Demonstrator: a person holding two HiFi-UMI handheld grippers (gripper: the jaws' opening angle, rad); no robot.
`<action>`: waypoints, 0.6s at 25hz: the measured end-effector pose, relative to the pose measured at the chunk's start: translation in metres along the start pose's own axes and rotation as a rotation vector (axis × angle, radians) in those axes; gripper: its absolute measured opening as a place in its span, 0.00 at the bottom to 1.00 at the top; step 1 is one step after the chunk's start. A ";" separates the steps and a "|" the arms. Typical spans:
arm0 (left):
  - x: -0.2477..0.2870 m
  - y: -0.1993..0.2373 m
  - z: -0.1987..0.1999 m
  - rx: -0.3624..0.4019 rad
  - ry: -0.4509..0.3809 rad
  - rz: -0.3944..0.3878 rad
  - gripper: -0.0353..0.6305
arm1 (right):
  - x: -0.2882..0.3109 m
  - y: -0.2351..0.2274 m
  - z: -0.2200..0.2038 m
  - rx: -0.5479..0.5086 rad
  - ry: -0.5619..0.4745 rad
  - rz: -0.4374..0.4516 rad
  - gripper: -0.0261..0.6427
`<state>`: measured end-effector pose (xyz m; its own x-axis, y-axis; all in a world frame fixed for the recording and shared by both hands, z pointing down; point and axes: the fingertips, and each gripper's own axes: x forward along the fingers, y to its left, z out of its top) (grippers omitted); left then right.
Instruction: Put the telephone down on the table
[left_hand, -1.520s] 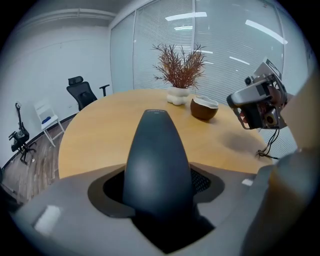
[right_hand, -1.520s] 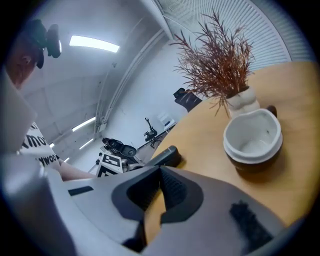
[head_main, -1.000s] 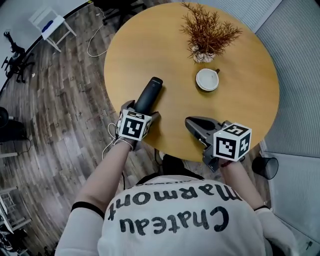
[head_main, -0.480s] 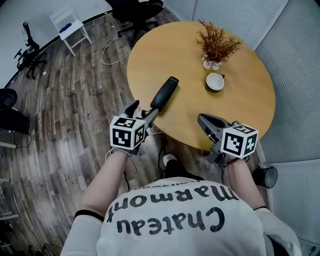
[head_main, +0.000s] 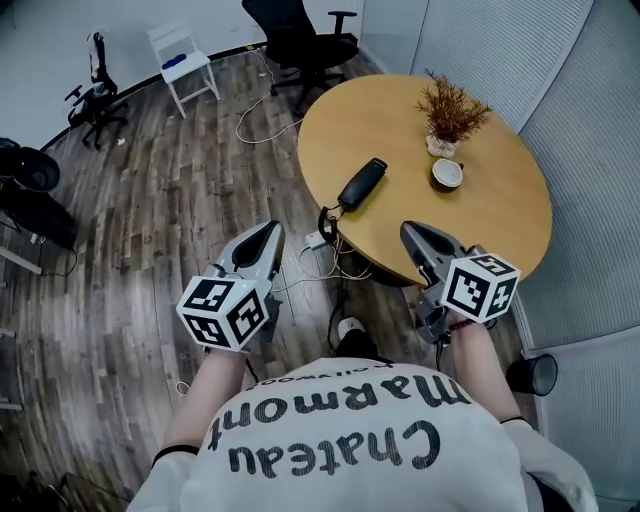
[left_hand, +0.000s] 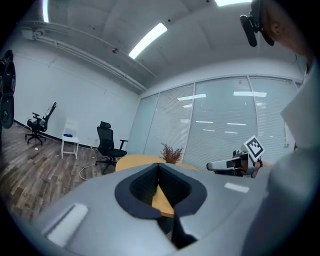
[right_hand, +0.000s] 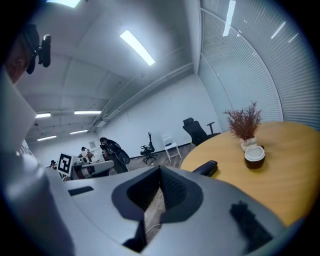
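The black telephone (head_main: 362, 184) lies flat on the round wooden table (head_main: 490, 225), near its left edge, and also shows in the right gripper view (right_hand: 205, 168). My left gripper (head_main: 268, 232) hangs over the floor, well short of the table, jaws shut with nothing between them (left_hand: 159, 167). Just off the table's near edge, my right gripper (head_main: 410, 233) is shut and empty too (right_hand: 160, 172). Neither gripper touches the telephone.
A dried plant in a small pot (head_main: 447, 120) and a cup (head_main: 447, 174) stand on the table beyond the telephone. Cables (head_main: 320, 255) lie on the wood floor under the table edge. A black office chair (head_main: 300, 40) and a white chair (head_main: 185, 65) stand farther off.
The left gripper has let go of the telephone, pulled back off the table and shut. The person has stepped away from the table; the telephone stays where it lay.
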<state>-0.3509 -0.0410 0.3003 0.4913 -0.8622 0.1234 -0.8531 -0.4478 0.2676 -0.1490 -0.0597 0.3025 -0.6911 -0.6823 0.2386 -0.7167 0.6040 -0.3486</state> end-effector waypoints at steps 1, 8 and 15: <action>-0.013 -0.001 0.001 -0.017 -0.006 -0.004 0.06 | -0.004 0.007 -0.003 0.000 -0.006 0.001 0.06; -0.063 -0.011 -0.002 -0.054 -0.033 -0.009 0.06 | -0.031 0.035 -0.014 -0.010 -0.003 0.007 0.06; -0.075 -0.042 0.003 -0.025 -0.048 -0.037 0.06 | -0.051 0.042 -0.012 -0.035 -0.002 0.013 0.06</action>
<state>-0.3520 0.0416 0.2774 0.5127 -0.8559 0.0677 -0.8299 -0.4739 0.2946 -0.1451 0.0056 0.2860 -0.6999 -0.6755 0.2321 -0.7108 0.6266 -0.3196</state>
